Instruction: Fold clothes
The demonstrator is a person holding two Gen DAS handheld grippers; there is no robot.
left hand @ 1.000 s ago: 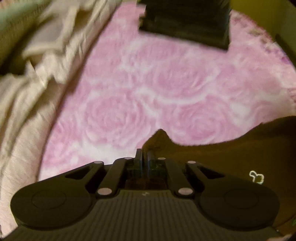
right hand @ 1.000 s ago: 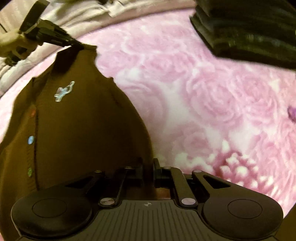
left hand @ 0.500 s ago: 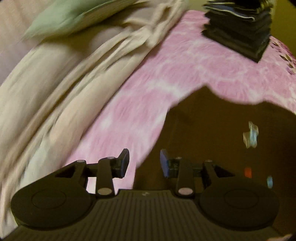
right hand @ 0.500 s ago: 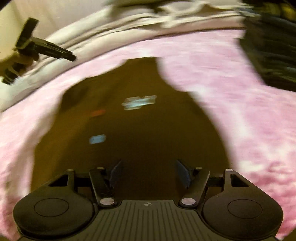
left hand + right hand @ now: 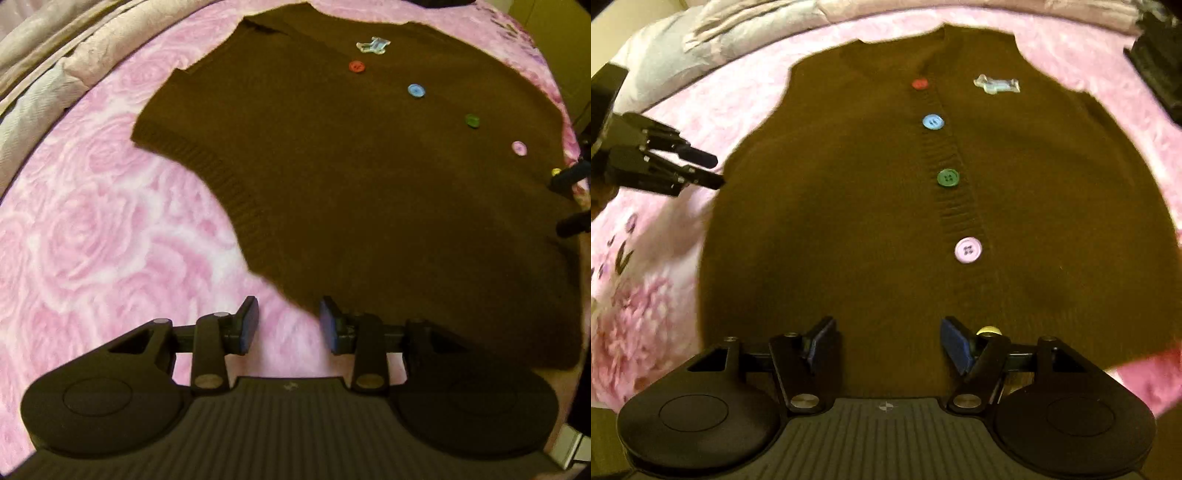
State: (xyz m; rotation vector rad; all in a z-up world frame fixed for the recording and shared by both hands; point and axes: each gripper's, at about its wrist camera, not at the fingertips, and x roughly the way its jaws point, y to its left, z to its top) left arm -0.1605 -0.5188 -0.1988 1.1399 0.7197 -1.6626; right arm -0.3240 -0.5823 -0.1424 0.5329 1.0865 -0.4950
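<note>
While the brown vest (image 5: 871,206) is lying flat on the pink bed (image 5: 110,229), both tools are gaping wide. Left tool (image 5: 289,325) and right tool (image 5: 886,345) are gripping nothing.

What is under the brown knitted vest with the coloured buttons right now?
The brown knitted vest lies flat on a pink rose-patterned blanket, which shows all around its edges. Whatever sits directly beneath the vest's middle is covered by the fabric and cannot be seen.

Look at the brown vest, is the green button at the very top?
No, the red button tops the brown vest; the green button is third down.
</note>
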